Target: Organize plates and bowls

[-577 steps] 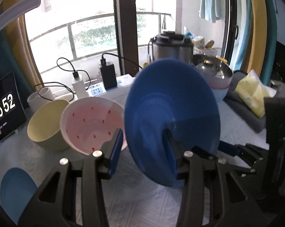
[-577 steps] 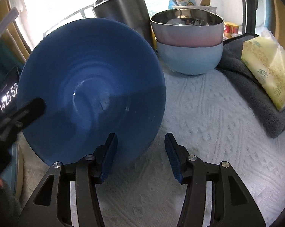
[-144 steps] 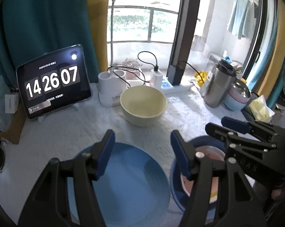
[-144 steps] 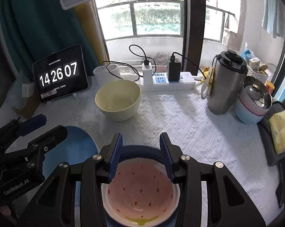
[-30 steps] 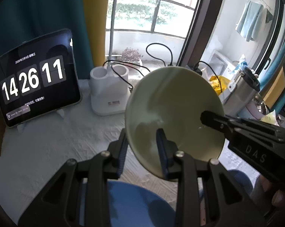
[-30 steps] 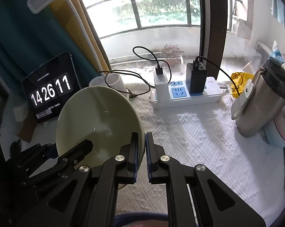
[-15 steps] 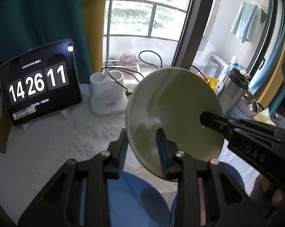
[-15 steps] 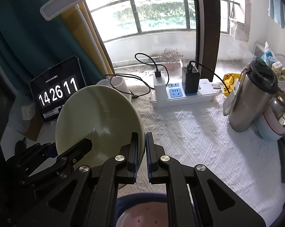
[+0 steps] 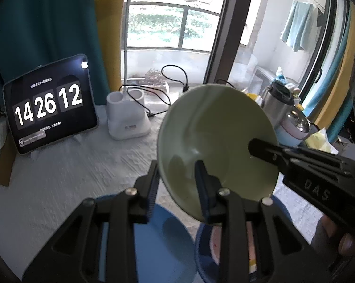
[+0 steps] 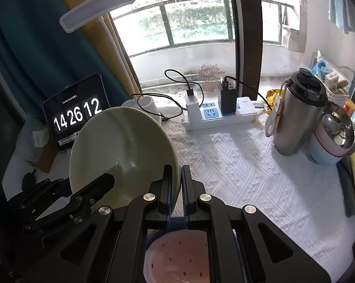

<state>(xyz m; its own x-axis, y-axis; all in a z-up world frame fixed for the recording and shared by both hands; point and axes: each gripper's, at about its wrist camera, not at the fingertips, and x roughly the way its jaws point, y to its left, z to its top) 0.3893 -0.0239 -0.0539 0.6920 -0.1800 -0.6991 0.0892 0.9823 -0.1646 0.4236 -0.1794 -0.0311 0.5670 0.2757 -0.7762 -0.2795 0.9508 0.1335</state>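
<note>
Both grippers clamped the yellow bowl (image 10: pixel 120 151), held tilted in the air: the right gripper (image 10: pixel 176 188) pinched its rim, the left gripper (image 9: pixel 177 184) its opposite wall. The pink bowl (image 10: pixel 177 257) sat directly below, nested in a blue bowl (image 9: pixel 202 254).

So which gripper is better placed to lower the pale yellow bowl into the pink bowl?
Right. The right gripper is shut on the pale yellow bowl rim, directly above the pink bowl. The left gripper also pinches it, but sits above the blue plate.
</note>
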